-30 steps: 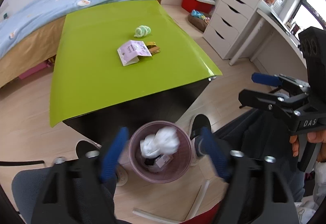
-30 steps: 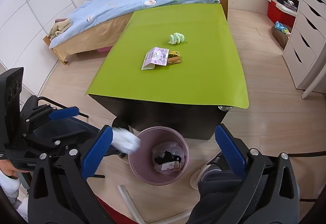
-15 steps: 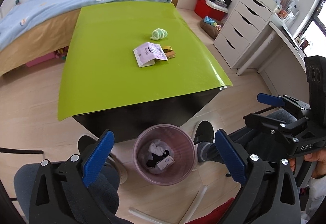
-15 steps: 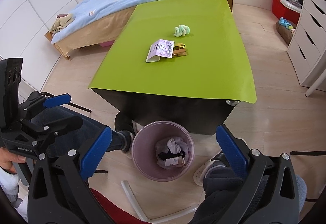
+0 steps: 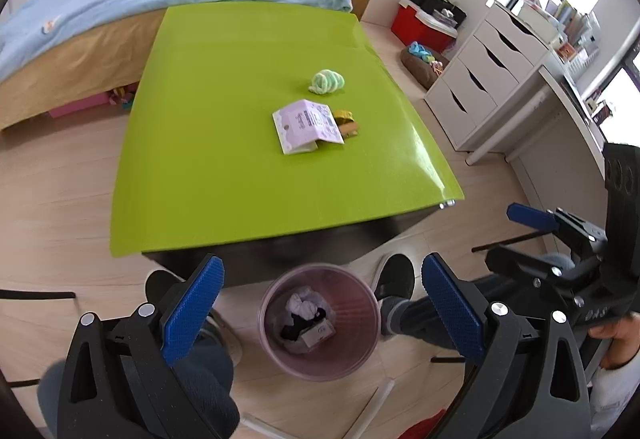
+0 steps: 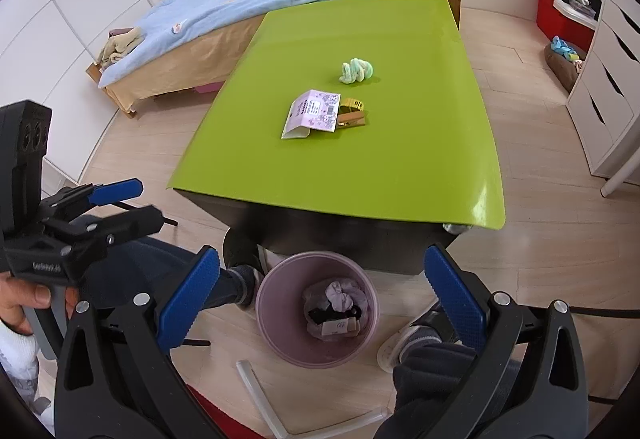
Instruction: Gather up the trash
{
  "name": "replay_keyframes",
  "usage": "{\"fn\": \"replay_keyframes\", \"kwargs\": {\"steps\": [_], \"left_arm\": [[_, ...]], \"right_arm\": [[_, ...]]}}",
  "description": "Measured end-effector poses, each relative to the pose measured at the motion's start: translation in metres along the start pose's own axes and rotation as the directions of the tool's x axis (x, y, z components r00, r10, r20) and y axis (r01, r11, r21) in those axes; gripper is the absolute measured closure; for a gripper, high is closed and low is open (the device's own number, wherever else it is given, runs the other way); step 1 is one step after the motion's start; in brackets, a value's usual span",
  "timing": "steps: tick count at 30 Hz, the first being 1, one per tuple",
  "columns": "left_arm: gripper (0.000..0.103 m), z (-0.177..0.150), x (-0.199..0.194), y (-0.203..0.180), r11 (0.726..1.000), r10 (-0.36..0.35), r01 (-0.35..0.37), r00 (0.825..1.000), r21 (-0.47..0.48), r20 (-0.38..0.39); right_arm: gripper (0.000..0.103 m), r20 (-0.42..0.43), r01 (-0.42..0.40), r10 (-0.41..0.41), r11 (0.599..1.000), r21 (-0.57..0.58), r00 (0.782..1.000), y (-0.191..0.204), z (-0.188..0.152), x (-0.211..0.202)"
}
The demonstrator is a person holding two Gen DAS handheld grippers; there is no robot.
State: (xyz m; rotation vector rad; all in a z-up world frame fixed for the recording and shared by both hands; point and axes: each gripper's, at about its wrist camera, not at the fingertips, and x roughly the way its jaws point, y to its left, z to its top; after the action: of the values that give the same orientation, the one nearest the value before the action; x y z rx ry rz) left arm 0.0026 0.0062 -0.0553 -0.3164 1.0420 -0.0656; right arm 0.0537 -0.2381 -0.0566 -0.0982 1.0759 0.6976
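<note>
A pink trash bin stands on the floor at the near edge of a green table; crumpled white tissue and other trash lie inside. On the table lie a pale purple paper packet, a gold-brown wrapper and a green-white wad. My left gripper is open and empty above the bin. My right gripper is open and empty above the bin too.
A bed stands behind the table. White drawers and a desk are on the right. The person's legs and shoes flank the bin. A white stick lies on the floor nearby.
White tissue that was at the left gripper's fingers has dropped into the bin. Both grippers have pulled back and up, and the table now shows nearer the middle.
</note>
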Motion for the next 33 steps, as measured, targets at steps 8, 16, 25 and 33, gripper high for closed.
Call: {"fn": "replay_keyframes", "kwargs": {"steps": [8, 16, 25, 33], "left_arm": [[0.008, 0.043, 0.024, 0.008, 1.000, -0.014, 0.014, 1.000, -0.024, -0.023], [0.008, 0.089, 0.070, 0.016, 0.998, -0.028, 0.022, 0.995, -0.060, -0.098], [0.008, 0.122, 0.132, 0.029, 0.986, -0.064, 0.028, 0.975, -0.167, -0.214], [0.008, 0.132, 0.169, 0.037, 0.973, -0.072, 0.007, 0.958, -0.231, -0.276]], "right_arm": [[0.003, -0.002, -0.003, 0.003, 1.000, 0.000, 1.000, -0.005, 0.017, 0.007], [0.003, -0.022, -0.006, 0.006, 1.000, 0.003, 1.000, -0.009, 0.023, 0.018], [0.003, -0.044, -0.005, 0.006, 1.000, 0.023, 0.999, -0.019, 0.021, 0.027], [0.003, -0.055, 0.002, 0.000, 0.999, 0.044, 0.999, -0.028, 0.019, 0.030]]}}
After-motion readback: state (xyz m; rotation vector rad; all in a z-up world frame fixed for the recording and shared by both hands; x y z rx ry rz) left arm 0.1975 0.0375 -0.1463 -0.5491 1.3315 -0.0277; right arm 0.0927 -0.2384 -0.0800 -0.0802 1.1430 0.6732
